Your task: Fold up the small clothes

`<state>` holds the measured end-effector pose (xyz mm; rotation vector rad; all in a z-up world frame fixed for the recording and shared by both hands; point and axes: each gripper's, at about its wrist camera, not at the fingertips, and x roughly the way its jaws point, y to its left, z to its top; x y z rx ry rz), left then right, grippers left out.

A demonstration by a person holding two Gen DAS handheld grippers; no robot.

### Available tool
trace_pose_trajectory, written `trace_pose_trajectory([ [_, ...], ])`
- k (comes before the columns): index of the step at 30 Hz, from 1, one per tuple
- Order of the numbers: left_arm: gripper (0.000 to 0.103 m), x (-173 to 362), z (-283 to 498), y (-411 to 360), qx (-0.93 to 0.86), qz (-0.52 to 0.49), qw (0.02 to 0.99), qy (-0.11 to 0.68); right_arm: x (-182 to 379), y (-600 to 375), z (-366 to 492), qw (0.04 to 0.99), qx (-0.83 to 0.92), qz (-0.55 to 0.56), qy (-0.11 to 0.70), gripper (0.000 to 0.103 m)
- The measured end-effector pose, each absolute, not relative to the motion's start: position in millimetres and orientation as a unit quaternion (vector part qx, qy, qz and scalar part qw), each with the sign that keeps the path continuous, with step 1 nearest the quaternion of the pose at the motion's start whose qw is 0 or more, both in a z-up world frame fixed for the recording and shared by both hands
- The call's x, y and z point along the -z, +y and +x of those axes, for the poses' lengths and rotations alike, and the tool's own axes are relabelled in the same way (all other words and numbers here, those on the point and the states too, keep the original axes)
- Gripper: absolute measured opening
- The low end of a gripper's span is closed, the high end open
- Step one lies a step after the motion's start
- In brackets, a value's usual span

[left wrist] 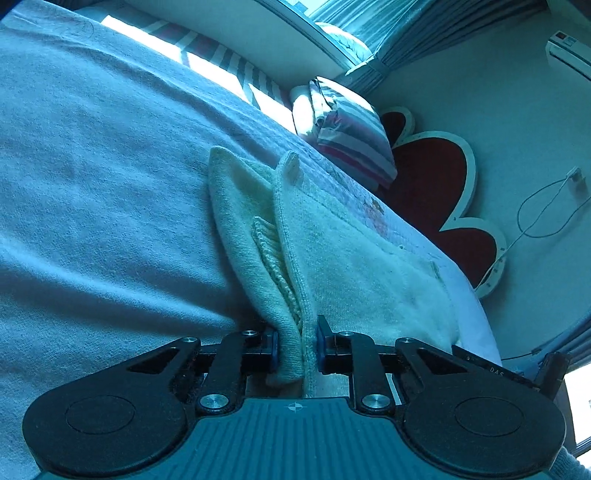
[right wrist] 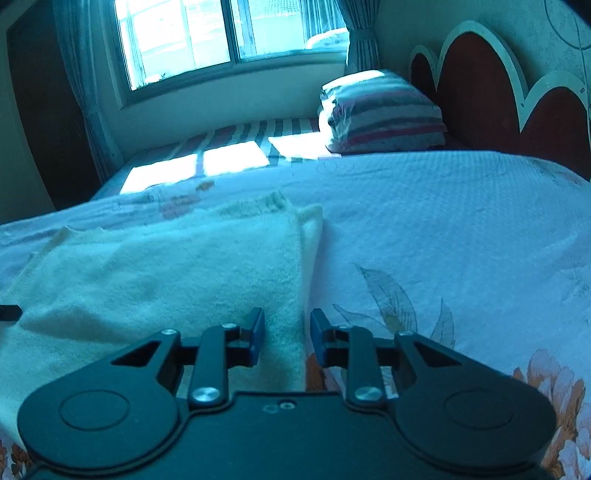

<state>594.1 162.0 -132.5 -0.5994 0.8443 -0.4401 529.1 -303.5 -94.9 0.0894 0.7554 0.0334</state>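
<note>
A small cream knit garment (left wrist: 332, 258) lies on the pale floral bedspread (left wrist: 92, 166). My left gripper (left wrist: 297, 345) is shut on its bunched edge, with folded layers and a ribbed cuff squeezed between the blue pads. In the right wrist view the same cream garment (right wrist: 166, 266) lies flat on the bedspread (right wrist: 443, 229), folded over along its right side. My right gripper (right wrist: 287, 334) is open, and the garment's right edge lies between its fingers. The left gripper's tip (right wrist: 9, 312) peeks in at the far left edge.
A stack of folded striped bedding (right wrist: 380, 114) sits by the red scalloped headboard (right wrist: 480, 81). A window (right wrist: 221, 33) with curtains is behind the bed. Sunlit striped sheet (right wrist: 221, 155) lies beyond the bedspread. A white cable (left wrist: 543, 210) hangs on the wall.
</note>
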Motion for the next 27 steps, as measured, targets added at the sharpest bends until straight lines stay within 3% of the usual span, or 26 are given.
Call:
trace_pose_trajectory([
  [4,0.020,126,591,159,0.207,-0.261,0.855,0.398,85,-306,527,0.931,-0.008,0.057,0.362,0.029],
  [7,0.030,129,596,162,0.224,-0.279,0.845,0.398,75,-312,509,0.938,-0.013,0.062,0.341,0.029],
  [9,0.032,135,599,167,0.227,-0.315,0.830,0.400,73,-318,499,0.939,-0.014,0.065,0.337,0.029],
  [11,0.017,138,599,166,0.218,-0.311,0.833,0.404,72,-326,489,0.939,-0.005,0.070,0.336,0.029],
  [18,0.013,122,592,153,0.191,-0.276,0.852,0.401,64,-362,453,0.938,0.041,0.089,0.333,0.029],
  [27,0.013,56,596,108,0.153,-0.228,0.877,0.393,56,-412,419,0.943,0.078,0.097,0.308,0.031],
])
